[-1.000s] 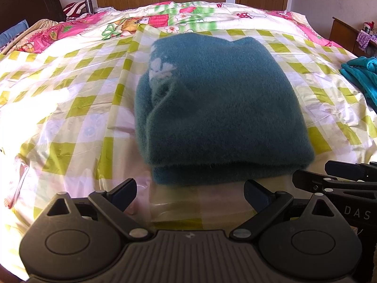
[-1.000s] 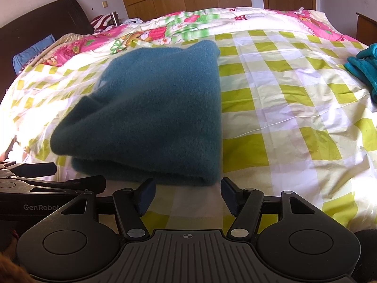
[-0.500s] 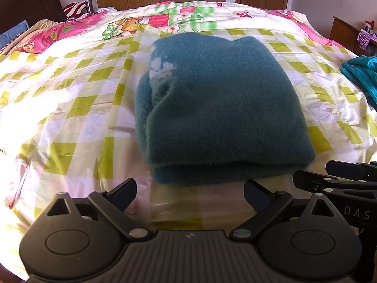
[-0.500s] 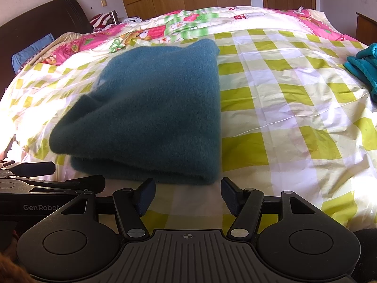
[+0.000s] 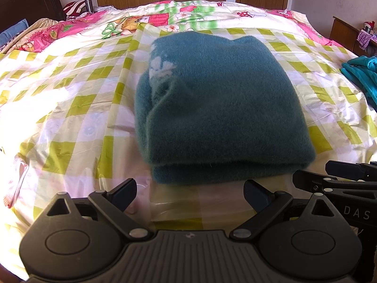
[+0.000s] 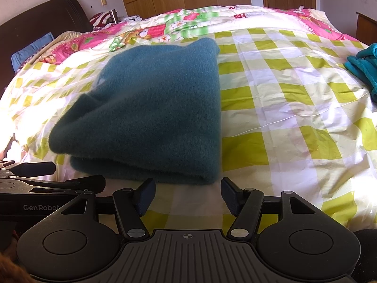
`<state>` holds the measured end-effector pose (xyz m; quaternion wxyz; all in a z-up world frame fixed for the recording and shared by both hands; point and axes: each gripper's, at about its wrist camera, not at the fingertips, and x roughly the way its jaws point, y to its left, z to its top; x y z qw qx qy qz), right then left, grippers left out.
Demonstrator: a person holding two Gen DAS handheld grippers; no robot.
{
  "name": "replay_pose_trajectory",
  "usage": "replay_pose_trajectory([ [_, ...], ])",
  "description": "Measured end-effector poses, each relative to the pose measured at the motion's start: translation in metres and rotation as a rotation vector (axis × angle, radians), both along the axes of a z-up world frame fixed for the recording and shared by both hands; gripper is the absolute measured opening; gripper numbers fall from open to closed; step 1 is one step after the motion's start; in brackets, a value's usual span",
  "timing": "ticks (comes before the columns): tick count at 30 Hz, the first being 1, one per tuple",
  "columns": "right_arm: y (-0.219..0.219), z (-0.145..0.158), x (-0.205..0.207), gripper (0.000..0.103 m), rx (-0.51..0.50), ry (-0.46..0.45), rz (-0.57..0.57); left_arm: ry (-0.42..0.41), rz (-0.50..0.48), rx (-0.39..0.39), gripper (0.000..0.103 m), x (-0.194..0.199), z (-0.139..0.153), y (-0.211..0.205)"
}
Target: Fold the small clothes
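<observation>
Teal fleece, a folded small garment (image 5: 221, 108), lies in a thick stack on a bed spread with a green-and-white checked sheet (image 5: 77, 99); its near folded edge sits just ahead of the left gripper (image 5: 189, 189), whose jaws stand apart and released, nothing between them; a white motif shows on the garment's left side; seen from the right gripper (image 6: 187, 194), likewise spread and empty, the same stack lies ahead and to the left, its right corner just beyond the fingertips; both grippers hover side by side over the sheet; farther off to the right, a second teal garment (image 6: 364, 67) lies crumpled near the bed's edge; a pink floral quilt (image 5: 77, 27) covers the far end.
</observation>
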<state>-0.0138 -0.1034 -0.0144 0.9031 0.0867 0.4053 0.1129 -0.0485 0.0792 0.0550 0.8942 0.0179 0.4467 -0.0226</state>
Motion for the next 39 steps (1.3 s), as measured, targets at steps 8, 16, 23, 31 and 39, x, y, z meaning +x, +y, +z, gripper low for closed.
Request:
replay_pose_trajectory([
  [8, 0.0001, -0.0003, 0.0006, 0.062, 0.000, 0.003, -0.001, 0.001, -0.001, 0.004, 0.103, -0.0002, -0.0004, -0.0007],
  [16, 0.0000, -0.0010, 0.0007, 0.062, -0.001, 0.005, -0.001, 0.000, -0.002, 0.008, 0.103, 0.0001, -0.0003, -0.0010],
  [23, 0.0001, -0.0010, 0.0008, 0.062, -0.001, 0.005, -0.001, 0.000, -0.002, 0.011, 0.103, -0.0001, -0.0005, -0.0013],
  [31, 0.0000, -0.0026, -0.0002, 0.062, 0.001, 0.010, -0.002, 0.000, -0.003, 0.016, 0.103, 0.0000, -0.0011, -0.0019],
  [39, 0.0004, -0.0025, -0.0001, 0.062, 0.002, 0.011, -0.003, -0.002, -0.002, 0.019, 0.103, -0.0002, -0.0011, -0.0022],
])
